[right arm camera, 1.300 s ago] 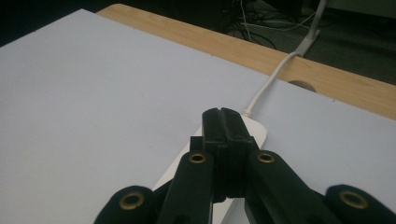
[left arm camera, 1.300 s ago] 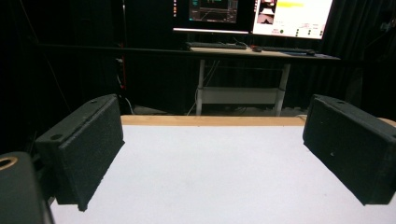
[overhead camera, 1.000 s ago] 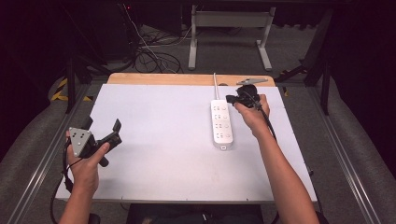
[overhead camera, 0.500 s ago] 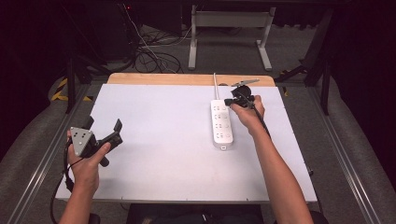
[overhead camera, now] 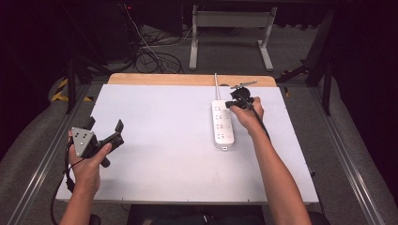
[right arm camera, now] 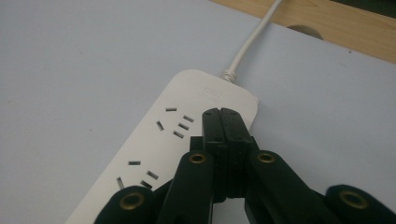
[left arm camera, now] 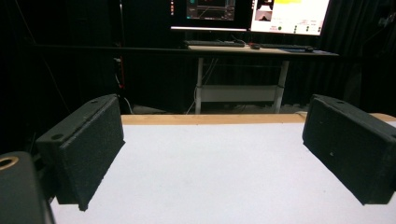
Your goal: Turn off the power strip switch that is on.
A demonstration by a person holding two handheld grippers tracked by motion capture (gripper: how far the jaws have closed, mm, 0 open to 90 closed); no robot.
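A white power strip (overhead camera: pixel 223 124) lies lengthwise on the white table top (overhead camera: pixel 159 140), right of centre, and its white cable (overhead camera: pixel 217 84) runs off over the far edge. My right gripper (overhead camera: pixel 231 105) is shut, its jaws pressed flat together with nothing between them. In the right gripper view its tips (right arm camera: pixel 220 112) hang close over the cable end of the power strip (right arm camera: pixel 149 144), beside the last group of sockets; whether they touch it I cannot tell. My left gripper (overhead camera: pixel 104 124) is held above the table's left side, open and empty, jaws wide apart (left arm camera: pixel 217 158).
A wooden strip (overhead camera: pixel 187 78) borders the table's far edge, with a small metal piece (overhead camera: pixel 244 85) lying on it near the right hand. Beyond stand a desk frame (overhead camera: pixel 230 33) and floor cables (overhead camera: pixel 150 56). Monitors (left arm camera: pixel 289 14) glow in the left gripper view.
My right hand has sunk and shifted a little left, bringing the shut gripper down over the far end of the power strip. The left hand has kept still.
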